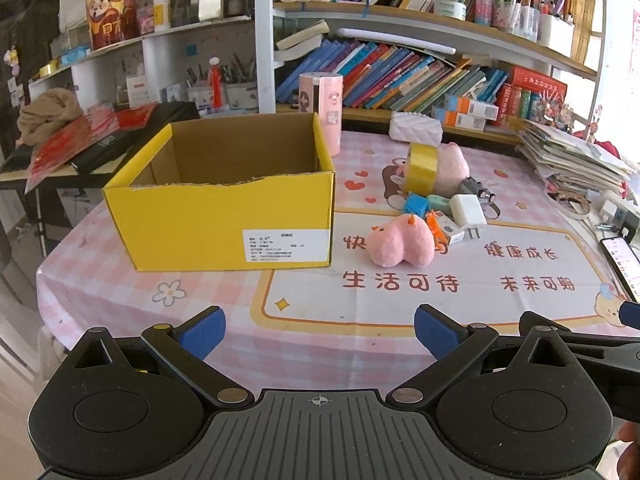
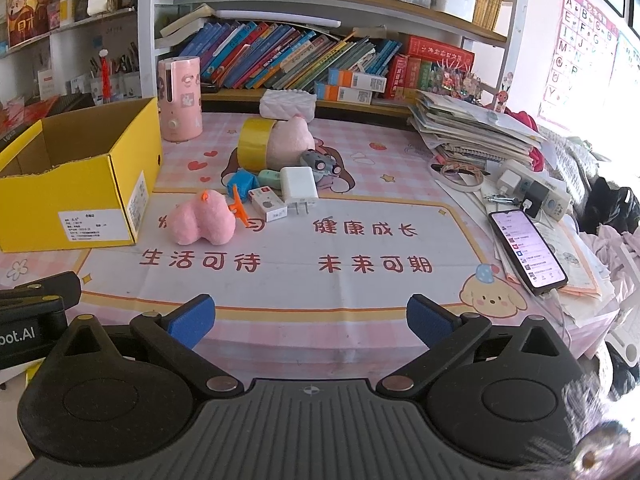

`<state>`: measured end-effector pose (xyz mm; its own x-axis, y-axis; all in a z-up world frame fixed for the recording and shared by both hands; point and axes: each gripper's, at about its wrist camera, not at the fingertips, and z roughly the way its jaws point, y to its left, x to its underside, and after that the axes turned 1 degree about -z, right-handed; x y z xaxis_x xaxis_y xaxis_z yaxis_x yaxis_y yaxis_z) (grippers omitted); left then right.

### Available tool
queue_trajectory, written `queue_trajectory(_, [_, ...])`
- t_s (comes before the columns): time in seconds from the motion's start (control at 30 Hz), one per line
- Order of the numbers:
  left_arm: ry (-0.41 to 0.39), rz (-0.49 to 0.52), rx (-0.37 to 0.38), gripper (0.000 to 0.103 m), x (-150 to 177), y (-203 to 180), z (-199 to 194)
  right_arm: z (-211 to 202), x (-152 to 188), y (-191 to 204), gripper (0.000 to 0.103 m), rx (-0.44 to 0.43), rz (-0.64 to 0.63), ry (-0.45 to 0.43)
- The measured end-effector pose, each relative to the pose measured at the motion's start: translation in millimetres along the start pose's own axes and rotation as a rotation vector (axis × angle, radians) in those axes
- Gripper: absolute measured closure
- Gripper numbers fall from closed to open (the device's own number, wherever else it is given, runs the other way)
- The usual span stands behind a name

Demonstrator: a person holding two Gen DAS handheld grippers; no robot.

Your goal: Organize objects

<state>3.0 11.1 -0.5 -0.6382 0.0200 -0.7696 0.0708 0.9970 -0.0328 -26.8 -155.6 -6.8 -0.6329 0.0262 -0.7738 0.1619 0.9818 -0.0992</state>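
An open yellow cardboard box stands on the left of the table, and no contents show inside it. To its right lies a cluster: a pink plush toy, a yellow tape roll leaning on a second pink plush, a white charger, a blue item and a small white box. My left gripper and right gripper both hang open over the table's near edge, holding nothing.
A pink cylinder stands behind the box. A lit phone on a cable, a power strip and a paper stack crowd the right side. Bookshelves line the back. A white quilted pouch lies by the shelf.
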Motion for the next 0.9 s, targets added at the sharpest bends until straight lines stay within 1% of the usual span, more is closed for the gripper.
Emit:
queue_trajectory(0.27, [0.010,0.010,0.021,0.002,1.0,-3.5,3.9,4.0,0.6,-5.2,0.000,0.002,0.007,0.010])
queue_trajectory(0.53, [0.048,0.035,0.059,0.001,5.3,-13.5,12.2,10.4,6.5,-16.4,0.000,0.014,0.036,0.035])
queue_trajectory(0.7, [0.062,0.040,0.053,0.001,3.3,-18.4,18.7,18.2,5.4,-20.1,0.000,0.011,0.045,0.049])
queue_trajectory(0.9, [0.068,0.029,0.035,0.000,-4.1,-22.2,28.7,30.4,-6.1,-22.6,0.000,-0.007,0.038,0.046])
